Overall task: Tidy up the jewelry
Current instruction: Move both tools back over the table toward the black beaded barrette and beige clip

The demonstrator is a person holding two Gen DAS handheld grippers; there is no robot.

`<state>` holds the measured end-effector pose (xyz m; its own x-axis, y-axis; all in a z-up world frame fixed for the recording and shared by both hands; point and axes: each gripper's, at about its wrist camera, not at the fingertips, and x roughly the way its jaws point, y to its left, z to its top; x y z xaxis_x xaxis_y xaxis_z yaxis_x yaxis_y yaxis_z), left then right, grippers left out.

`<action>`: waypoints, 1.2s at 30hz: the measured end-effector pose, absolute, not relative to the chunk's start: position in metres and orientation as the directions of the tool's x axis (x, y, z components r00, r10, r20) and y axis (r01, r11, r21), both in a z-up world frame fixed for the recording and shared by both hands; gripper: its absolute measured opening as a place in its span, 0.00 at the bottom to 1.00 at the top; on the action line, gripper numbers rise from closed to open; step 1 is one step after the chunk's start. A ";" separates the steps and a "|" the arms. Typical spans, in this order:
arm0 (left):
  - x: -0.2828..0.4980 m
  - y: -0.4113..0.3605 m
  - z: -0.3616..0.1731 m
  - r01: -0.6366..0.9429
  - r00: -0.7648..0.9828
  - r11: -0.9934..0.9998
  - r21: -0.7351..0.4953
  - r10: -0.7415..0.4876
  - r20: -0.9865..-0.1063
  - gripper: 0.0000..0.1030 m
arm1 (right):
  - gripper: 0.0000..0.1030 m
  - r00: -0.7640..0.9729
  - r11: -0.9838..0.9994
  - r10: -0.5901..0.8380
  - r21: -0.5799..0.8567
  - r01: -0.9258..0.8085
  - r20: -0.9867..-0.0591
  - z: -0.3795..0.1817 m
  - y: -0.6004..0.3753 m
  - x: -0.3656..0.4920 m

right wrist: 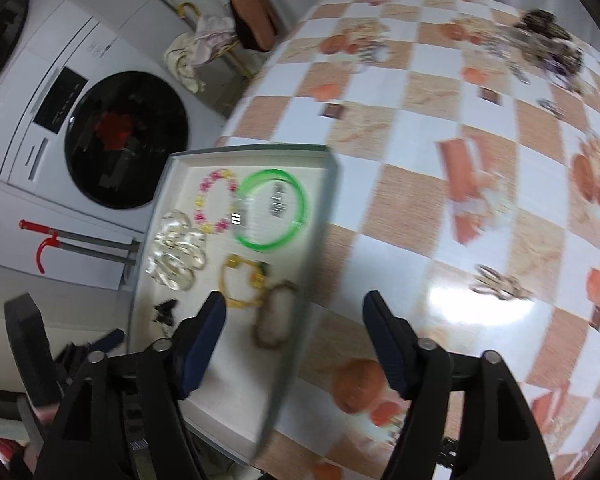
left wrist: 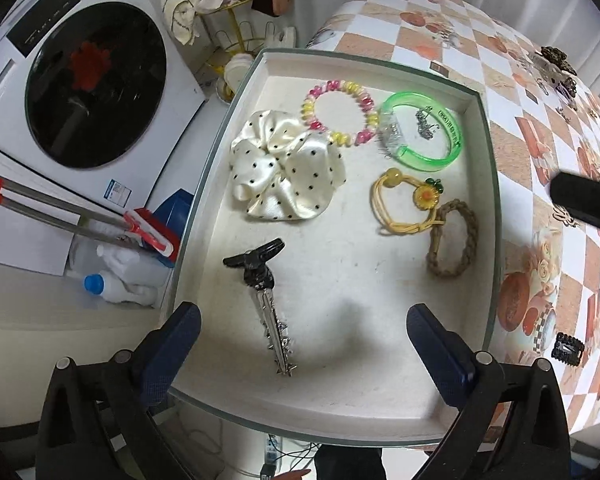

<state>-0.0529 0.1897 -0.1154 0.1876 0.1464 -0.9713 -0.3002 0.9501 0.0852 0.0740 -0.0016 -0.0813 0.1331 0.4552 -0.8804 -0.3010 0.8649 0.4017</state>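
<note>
The tray (left wrist: 488,184) already holds 6 pieces, so the sorting looks well along, with more jewelry waiting on the table (left wrist: 512,92) to the tray's right. Both grippers are empty, so this reads as the gap between placing one piece and fetching the next.

The left gripper (left wrist: 304,344) hovers over the tray's near edge, fingers wide apart, holding nothing. Just beyond it in the tray lies the black clip (left wrist: 266,292); farther back, from left to right, are the scrunchie (left wrist: 288,172), beaded bracelet (left wrist: 340,114) and green bangle (left wrist: 422,136), with the yellow tie (left wrist: 408,200) touching the braided band (left wrist: 454,240) nearer.

The right gripper (right wrist: 296,340) straddles the tray's right rim, fingers also spread and empty. That view is blurred, but a heap (right wrist: 548,48) seems to sit far right of the tray. The next move probably calls for reaching there or for the small dark clip (left wrist: 567,350) close by the tray.
</note>
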 end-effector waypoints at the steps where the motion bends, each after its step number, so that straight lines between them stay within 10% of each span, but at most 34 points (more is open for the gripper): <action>1: -0.052 0.188 -0.115 -0.296 0.190 0.952 0.080 0.141 -0.972 1.00 | 0.79 0.140 0.872 0.447 0.394 -0.291 -0.884 -0.081 -0.010 0.072; 36: 0.040 0.010 -0.120 0.246 0.280 0.969 -0.002 -0.073 -0.957 1.00 | 0.75 0.097 0.853 0.182 0.108 -0.511 -0.979 -0.140 -0.131 -0.018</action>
